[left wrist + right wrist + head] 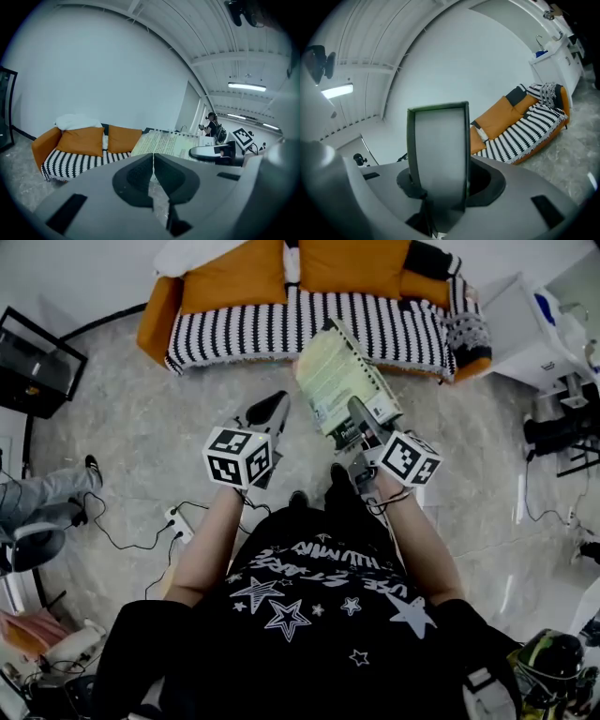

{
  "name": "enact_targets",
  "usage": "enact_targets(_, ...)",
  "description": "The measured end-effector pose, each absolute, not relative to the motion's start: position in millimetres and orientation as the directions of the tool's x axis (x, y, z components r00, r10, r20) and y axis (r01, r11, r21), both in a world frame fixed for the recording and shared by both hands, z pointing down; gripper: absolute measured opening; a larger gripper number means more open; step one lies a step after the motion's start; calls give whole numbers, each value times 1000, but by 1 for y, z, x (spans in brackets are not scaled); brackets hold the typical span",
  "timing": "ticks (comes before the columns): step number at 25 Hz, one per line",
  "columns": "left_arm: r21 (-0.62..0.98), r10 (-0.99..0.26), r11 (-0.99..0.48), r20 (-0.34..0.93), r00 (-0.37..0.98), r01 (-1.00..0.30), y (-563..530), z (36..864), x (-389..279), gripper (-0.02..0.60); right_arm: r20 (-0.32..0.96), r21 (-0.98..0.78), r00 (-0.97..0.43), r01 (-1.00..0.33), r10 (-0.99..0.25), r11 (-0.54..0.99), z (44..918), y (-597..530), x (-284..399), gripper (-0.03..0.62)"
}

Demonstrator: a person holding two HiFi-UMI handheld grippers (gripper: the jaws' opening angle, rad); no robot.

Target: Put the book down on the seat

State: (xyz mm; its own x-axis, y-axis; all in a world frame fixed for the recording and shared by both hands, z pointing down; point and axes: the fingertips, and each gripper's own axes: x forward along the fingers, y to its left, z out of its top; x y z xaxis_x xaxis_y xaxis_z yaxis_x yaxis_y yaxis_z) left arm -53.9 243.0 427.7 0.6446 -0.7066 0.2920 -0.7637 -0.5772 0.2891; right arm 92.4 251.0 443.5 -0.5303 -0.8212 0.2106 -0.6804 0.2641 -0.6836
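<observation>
right claw point(361, 416): I have it clamped on the spiral-bound book point(336, 379), aloft at 12 o'clock, not yet on the striped sofa seat point(244, 329) | left claw point(270, 411): jaws together, empty, 11 o'clock

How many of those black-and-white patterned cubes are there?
2. The left cube sits on the left tool; the right cube sits on the right tool, which grips the book. None seems hidden.
</observation>
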Motion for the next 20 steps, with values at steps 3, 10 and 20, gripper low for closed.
enact_targets(3,290,-708,-578,286,646,-763,248,429,-65,15,225,-672,-518,-696,-825,254,447,258,86,173)
enact_targets(10,303,-698,-596,263,666,-744,252,428,-64,14,260,-645,-517,-722,-816,252,456,265,90,173)
enact_targets(20,299,-679,-611,278,679,-733,251,441,-46,15,233,-658,-518,-707,-823,259,465,255,111,174)
